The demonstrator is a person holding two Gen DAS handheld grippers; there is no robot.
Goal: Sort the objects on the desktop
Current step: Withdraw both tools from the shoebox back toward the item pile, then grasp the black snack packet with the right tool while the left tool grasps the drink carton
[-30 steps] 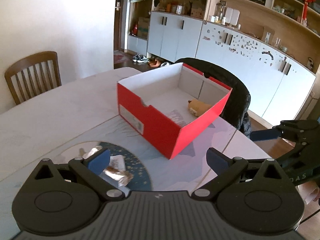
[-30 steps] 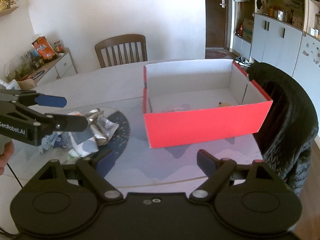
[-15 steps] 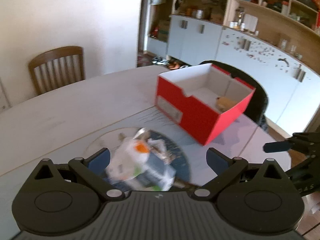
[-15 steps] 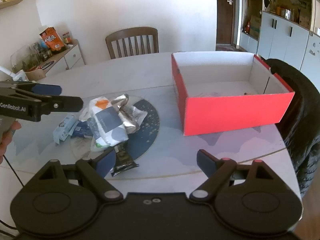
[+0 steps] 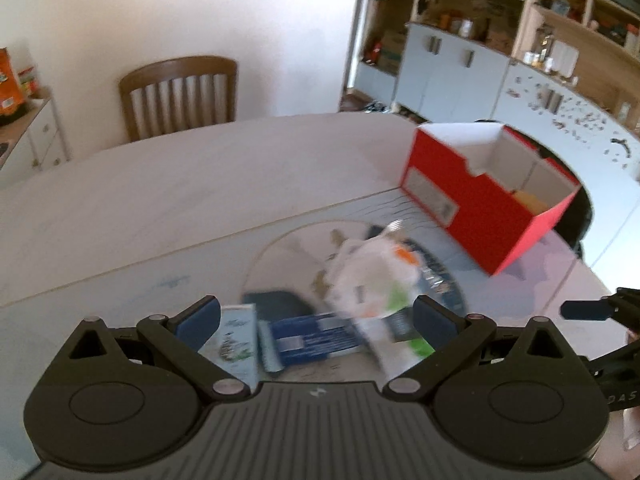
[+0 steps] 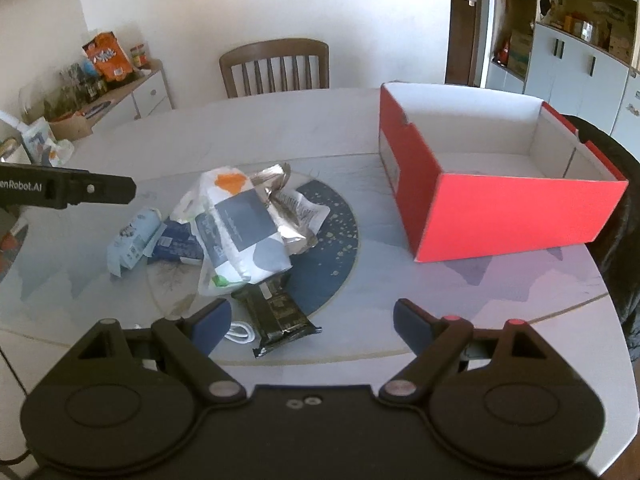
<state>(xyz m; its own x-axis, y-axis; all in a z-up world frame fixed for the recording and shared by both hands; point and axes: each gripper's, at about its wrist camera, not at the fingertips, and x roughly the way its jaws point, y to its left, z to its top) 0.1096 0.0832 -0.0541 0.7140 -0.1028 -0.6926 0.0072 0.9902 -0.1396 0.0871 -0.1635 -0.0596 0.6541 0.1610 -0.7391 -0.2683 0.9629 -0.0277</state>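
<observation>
L gripper (image 5: 316,322): jaws wide apart, nothing between pads; blue pads either side of the pile's near edge, above it, no contact seen. L wrist view motion-blurred.

R gripper (image 6: 312,320): jaws wide apart, nothing held; hovers over table's near edge, pads flanking a dark snack bar (image 6: 280,314) and a white cable (image 6: 240,334) just beside it.

Pile, on glass turntable (image 6: 336,264) w/ dark blue speckled half:
- white pouch w/ orange + green marks and grey label (image 6: 240,232), on top, centre; blurred in L wrist view (image 5: 376,276).
- silver foil wrappers (image 6: 288,216), crumpled, touching pouch on its box side.
- dark blue flat pack (image 6: 176,244), partly under pouch; also (image 5: 316,340).
- pale blue-white tissue-type pack (image 6: 132,236), outermost, touching blue pack; also (image 5: 232,344).
- snack bar pokes out from under pouch toward R gripper.

Red box (image 6: 496,208): open top, white inside, on table (image 6: 280,128) beside turntable, apart from pile. L wrist view shows something tan (image 5: 528,202) inside at far end; can't tell what.

Surrounds: wooden chair (image 6: 276,66) at far side; side cabinet w/ orange snack bag (image 6: 106,56); dark jacket (image 6: 612,184) behind box; wall cupboards (image 5: 452,64).
</observation>
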